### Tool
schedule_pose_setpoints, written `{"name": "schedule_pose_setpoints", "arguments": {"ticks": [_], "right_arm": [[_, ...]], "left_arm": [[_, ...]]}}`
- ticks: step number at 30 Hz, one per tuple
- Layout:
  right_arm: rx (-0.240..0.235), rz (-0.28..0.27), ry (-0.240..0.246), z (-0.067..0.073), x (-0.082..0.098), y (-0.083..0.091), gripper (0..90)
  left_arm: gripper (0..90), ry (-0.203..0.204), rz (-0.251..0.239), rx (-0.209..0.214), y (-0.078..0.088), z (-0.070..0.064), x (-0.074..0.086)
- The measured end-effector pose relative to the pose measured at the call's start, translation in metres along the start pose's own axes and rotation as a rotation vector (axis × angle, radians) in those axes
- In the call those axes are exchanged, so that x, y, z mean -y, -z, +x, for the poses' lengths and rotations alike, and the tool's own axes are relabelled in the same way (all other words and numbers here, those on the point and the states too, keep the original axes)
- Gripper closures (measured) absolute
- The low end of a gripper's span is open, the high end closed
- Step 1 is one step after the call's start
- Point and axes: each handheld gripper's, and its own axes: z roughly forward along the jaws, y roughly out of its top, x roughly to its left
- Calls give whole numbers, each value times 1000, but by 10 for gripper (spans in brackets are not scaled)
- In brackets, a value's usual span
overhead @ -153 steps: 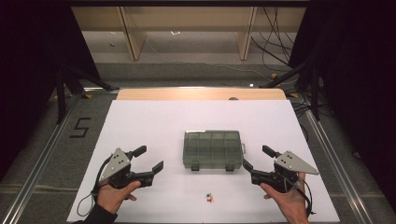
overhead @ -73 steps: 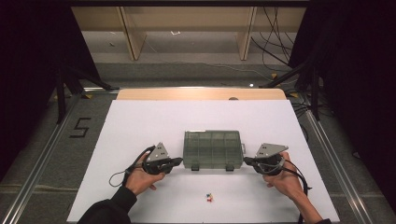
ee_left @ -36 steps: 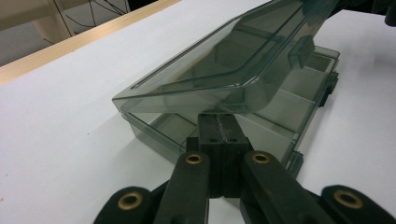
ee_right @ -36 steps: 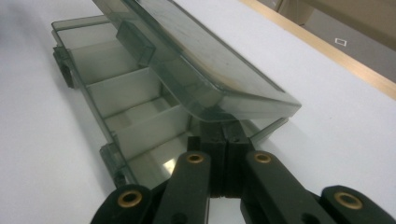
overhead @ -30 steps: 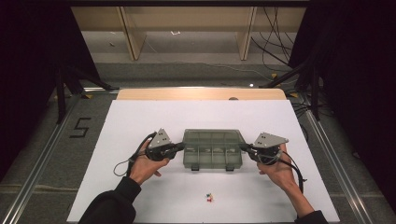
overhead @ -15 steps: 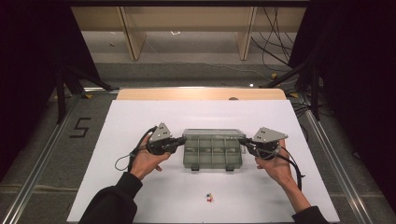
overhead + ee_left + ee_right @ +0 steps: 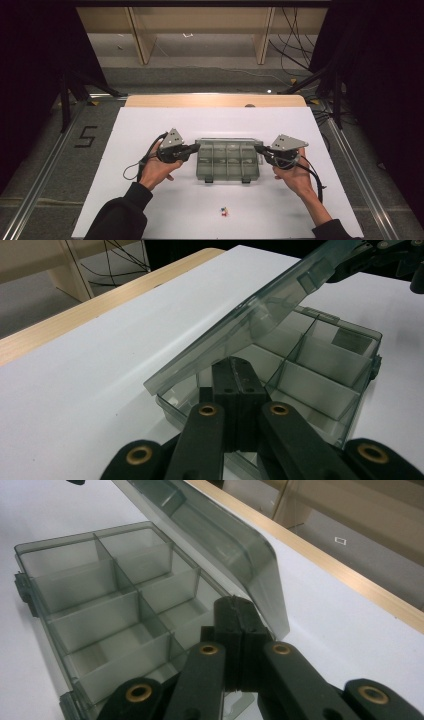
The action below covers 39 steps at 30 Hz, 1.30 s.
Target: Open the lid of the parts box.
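A translucent grey compartment box sits mid-table on the white sheet, its divided cells bare. Its lid stands partly raised, hinged at the far side, and slopes up over the cells. My left gripper is at the box's left end, shut, with its tips tucked under the lid's end. My right gripper mirrors it at the right end, shut, its tips under the lid's other end. Nothing shows between either pair of jaws.
Tiny coloured pieces lie on the sheet near the front edge. A wooden strip borders the table's far side. Metal rails run along both sides, and cables trail on the floor beyond.
Both grippers, open near the front edge five seconds ago, moved in to the box's ends and shut. The flat lid has since lifted and keeps rising.
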Motion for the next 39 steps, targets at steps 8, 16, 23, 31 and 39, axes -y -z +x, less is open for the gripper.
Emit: {"name": "schedule_pose_setpoints", "arguments": {"ticks": [8, 16, 23, 31, 39], "right_arm": [[-52, 62, -2, 0, 6, 4, 852], [17, 96, -92, -11, 10, 11, 519], [26, 37, -116, -20, 4, 2, 342], [-3, 15, -72, -22, -6, -8, 458], [-15, 14, -55, -22, -7, -12, 642]], "left_arm": [[897, -1, -3, 2, 1, -1, 0], [897, -18, -4, 7, 1, 1, -1], [897, -19, -2, 5, 1, 1, -1], [897, -15, -2, 1, 2, 0, 0], [883, -6, -2, -1, 3, 0, 0]]}}
